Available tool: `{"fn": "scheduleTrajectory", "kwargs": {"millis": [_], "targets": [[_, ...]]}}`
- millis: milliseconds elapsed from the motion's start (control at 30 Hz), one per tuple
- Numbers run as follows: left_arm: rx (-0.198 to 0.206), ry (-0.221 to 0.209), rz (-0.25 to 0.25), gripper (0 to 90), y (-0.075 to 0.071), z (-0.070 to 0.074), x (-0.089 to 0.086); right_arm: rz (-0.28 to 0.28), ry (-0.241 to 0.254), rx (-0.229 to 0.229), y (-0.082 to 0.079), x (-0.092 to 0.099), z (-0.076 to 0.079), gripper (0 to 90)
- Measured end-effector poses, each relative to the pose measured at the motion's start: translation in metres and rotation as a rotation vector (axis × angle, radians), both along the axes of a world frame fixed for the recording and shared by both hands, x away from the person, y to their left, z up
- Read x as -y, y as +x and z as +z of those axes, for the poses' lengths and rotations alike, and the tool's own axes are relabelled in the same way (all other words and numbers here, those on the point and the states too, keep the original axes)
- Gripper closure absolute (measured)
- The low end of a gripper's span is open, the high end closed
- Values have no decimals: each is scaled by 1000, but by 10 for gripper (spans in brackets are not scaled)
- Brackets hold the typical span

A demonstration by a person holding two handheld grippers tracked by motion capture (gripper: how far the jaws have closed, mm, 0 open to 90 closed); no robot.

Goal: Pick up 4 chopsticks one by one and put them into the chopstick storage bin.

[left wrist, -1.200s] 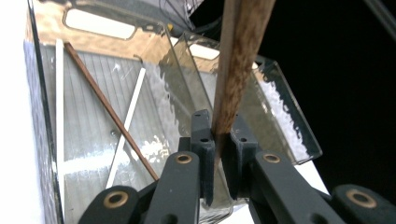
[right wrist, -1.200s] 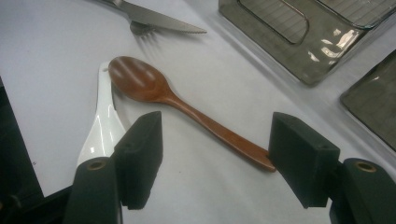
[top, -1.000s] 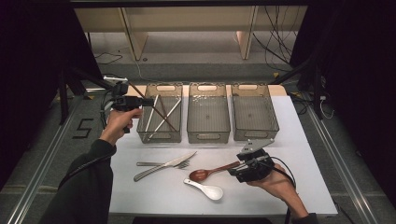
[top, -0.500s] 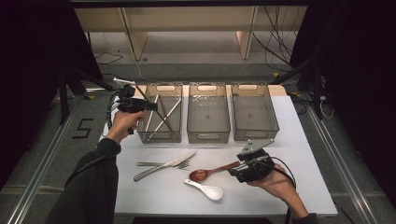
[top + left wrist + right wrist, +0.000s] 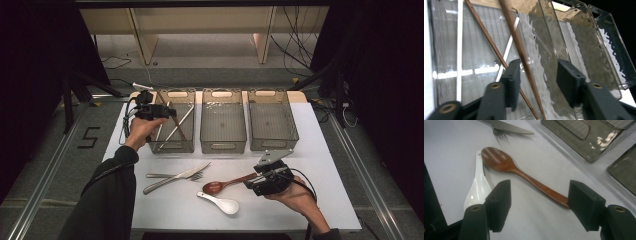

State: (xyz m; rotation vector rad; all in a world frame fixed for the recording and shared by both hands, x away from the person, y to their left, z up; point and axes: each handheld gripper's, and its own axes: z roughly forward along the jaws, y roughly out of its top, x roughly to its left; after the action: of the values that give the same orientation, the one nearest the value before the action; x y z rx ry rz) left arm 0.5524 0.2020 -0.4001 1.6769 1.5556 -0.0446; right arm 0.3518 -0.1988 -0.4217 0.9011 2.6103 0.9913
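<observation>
1. Evidently sorting cutlery: the left claw, jaws just opening, hangs over the left bin, letting a brown chopstick drop in.
2. Right claw, wide and empty, straddles the wooden spoon handle before the bins, probably next.

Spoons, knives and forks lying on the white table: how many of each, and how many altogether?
Spoons: 2, a brown spoon and a white spoon
Knife: 1
Fork: 1
Total: 4
</observation>
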Motion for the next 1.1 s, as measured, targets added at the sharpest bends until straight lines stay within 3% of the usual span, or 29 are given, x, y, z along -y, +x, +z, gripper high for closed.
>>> {"fn": "scheduleTrajectory", "kwargs": {"millis": [100, 233, 433, 700, 1100], "targets": [[11, 33, 7, 423, -1, 1, 3, 1, 0, 2, 0, 0, 0, 364], [36, 27, -11, 350, -5, 6, 3, 2, 1, 1, 0, 1, 0, 364], [76, 33, -76, 286, -18, 18, 4, -3, 3, 2, 0, 0, 1, 363], [153, 30, -149, 252, -48, 33, 4, -9, 3, 5, -1, -1, 1, 361], [220, 2, -215, 231, -94, 23, 4, -8, 3, 8, -4, -4, 1, 361]]}}
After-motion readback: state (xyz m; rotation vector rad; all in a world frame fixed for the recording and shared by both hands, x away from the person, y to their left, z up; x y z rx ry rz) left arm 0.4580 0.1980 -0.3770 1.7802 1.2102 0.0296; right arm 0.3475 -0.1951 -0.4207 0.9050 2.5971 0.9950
